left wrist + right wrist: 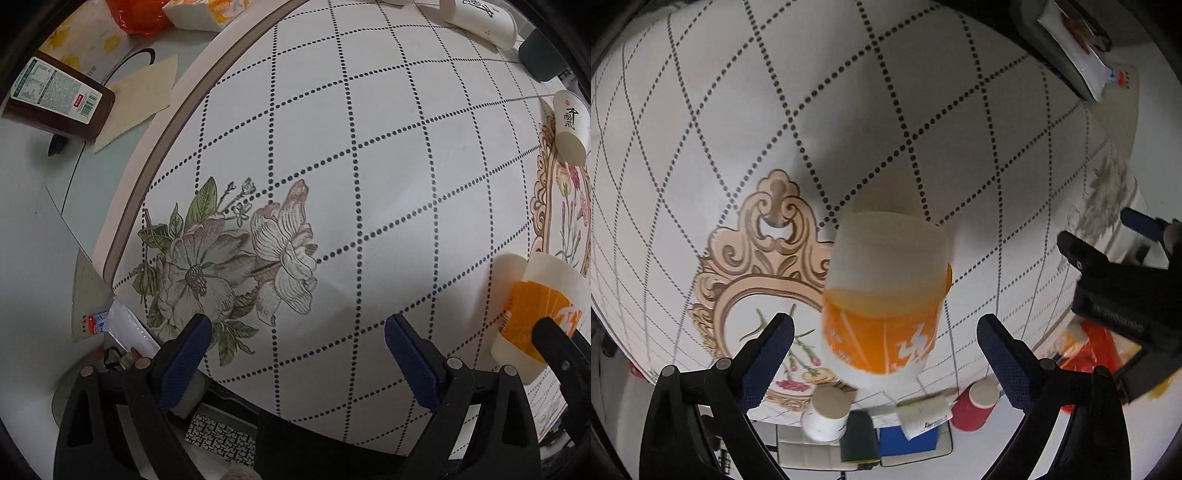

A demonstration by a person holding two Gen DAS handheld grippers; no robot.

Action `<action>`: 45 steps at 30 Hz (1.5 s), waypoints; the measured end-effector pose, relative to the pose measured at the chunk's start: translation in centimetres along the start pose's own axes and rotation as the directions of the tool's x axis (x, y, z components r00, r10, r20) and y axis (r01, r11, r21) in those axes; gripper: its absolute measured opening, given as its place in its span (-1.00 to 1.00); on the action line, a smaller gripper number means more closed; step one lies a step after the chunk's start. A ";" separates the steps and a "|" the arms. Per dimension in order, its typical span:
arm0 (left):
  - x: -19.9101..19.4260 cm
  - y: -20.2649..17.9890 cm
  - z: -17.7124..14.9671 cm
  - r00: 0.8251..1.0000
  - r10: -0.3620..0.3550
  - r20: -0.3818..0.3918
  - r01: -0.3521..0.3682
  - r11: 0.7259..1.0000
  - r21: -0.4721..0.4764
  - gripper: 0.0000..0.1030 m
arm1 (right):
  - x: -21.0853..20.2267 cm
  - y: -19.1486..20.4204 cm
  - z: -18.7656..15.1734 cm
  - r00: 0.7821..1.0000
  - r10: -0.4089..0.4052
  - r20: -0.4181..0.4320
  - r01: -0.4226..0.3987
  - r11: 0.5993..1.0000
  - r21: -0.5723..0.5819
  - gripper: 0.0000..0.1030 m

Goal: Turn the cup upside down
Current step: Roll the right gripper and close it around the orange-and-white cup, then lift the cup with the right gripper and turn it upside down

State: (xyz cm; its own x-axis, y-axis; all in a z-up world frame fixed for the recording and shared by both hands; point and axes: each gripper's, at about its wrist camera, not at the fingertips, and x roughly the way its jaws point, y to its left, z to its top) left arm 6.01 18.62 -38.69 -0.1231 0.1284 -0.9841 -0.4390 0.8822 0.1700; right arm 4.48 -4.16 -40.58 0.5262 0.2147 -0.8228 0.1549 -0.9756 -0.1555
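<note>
A white paper cup with an orange band (pixel 882 295) stands on the patterned tablecloth (pixel 849 110), its closed end toward the right wrist camera. My right gripper (pixel 885 328) is open, its blue-padded fingers (pixel 772 354) spread on either side of the cup's near end without touching it. In the left wrist view the same cup (pixel 535 310) stands at the right edge, partly behind a black finger of the right gripper. My left gripper (pixel 297 332) is open and empty over the cloth's flower print.
Two white cups with black script (pixel 480 18) (pixel 570 125) and a dark green cup (pixel 541 55) lie at the cloth's far side. A brown bottle (pixel 55 99), tissue packs and an orange bag lie left of the cloth. A red cup (pixel 975 406) and a white cup (pixel 827 413) lie near the edge.
</note>
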 end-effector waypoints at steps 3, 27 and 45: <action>0.3 0.4 0.2 1.000 0.009 -0.003 -0.009 1.000 0.000 0.88 | 1.1 -0.1 -0.2 1.000 0.000 0.006 0.000 1.000 -0.025 0.95; -0.8 -1.1 2.5 0.998 0.056 0.000 -0.056 0.998 0.014 0.87 | 5.7 -2.6 -1.1 0.998 0.050 0.024 -0.050 0.999 -0.012 0.45; -2.1 -3.4 2.8 0.995 0.095 0.030 -0.096 0.994 0.053 0.87 | 6.9 -9.8 -3.0 0.981 0.190 0.037 -0.186 0.879 0.439 0.43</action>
State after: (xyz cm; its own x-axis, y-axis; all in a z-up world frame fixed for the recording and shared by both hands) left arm 10.24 16.62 -37.33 -0.1373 0.2250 -0.9646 -0.3772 0.8886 0.2609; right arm 9.09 7.02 -43.10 0.5151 0.0239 -0.8568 -0.3292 -0.9174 -0.2235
